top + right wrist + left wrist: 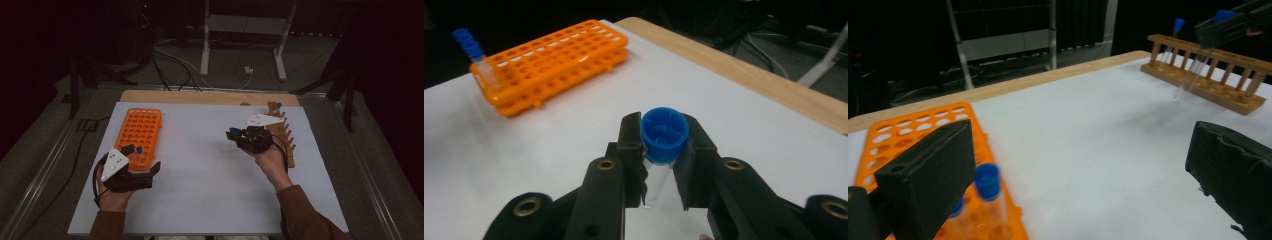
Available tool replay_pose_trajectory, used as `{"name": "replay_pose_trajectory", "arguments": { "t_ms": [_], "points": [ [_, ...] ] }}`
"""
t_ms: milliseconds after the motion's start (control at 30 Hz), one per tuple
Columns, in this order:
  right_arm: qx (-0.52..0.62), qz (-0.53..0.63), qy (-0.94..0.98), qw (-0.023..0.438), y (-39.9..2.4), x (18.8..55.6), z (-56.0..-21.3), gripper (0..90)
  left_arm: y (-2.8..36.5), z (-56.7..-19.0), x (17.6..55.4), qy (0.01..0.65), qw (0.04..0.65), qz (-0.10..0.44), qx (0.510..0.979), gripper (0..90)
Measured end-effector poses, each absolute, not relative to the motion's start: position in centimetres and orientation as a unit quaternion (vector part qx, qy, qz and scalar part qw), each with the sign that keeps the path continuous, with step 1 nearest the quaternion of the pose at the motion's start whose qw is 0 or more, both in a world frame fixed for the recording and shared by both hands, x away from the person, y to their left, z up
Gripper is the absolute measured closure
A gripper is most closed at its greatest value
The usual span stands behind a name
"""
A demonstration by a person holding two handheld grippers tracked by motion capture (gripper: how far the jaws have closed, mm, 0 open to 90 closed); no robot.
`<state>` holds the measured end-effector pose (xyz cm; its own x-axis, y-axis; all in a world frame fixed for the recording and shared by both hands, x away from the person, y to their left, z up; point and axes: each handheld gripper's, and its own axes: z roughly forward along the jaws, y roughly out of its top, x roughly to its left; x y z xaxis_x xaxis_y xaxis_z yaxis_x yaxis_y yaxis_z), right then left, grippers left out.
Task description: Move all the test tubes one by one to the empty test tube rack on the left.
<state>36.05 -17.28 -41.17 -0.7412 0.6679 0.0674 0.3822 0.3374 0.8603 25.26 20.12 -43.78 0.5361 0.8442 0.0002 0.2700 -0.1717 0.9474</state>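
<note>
While clamped in the right gripper [663,165] just under its blue cap, one clear tube [658,182] hangs above the white table [200,165], between two racks: one orange rack [139,135], one wooden rack [282,135]. Long axis near upright, slightly tilted, cap up, closed end down. Two blue-capped tubes [989,192] at the orange rack's near end, one more tube [1175,31] in the wooden rack. Left gripper [131,172] beside the orange rack, jaws wide apart, holding nothing.
</note>
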Motion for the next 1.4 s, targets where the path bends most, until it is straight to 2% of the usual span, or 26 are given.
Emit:
{"name": "replay_pose_trajectory", "arguments": {
  "t_ms": [600,967,1033,1100,1300,1400],
  "points": [
    [0.258,0.470,0.838,0.102,-10.9,33.3,-40.4,75.8,15.0,-44.4,26.2,0.355,0.508,0.257,0.742,1.4],
    [0.226,0.471,0.849,0.079,-7.6,32.2,-39.9,75.8,12.7,-45.4,26.7,0.342,0.487,0.246,0.765,9.2],
    [0.221,0.471,0.850,0.075,-7.1,32.1,-39.9,75.8,12.6,-45.6,26.6,0.342,0.486,0.245,0.766,16.2],
    [0.218,0.472,0.851,0.073,-6.7,31.9,-39.9,75.8,12.5,-45.8,26.6,0.341,0.487,0.241,0.767,18.9],
    [0.214,0.475,0.851,0.066,-6.2,31.7,-39.9,75.8,12.6,-45.8,26.4,0.326,0.505,0.229,0.766,48.8],
    [0.213,0.476,0.851,0.063,-6.2,31.6,-39.9,75.8,12.6,-45.8,26.4,0.320,0.511,0.223,0.767,59.8]
  ]
}}
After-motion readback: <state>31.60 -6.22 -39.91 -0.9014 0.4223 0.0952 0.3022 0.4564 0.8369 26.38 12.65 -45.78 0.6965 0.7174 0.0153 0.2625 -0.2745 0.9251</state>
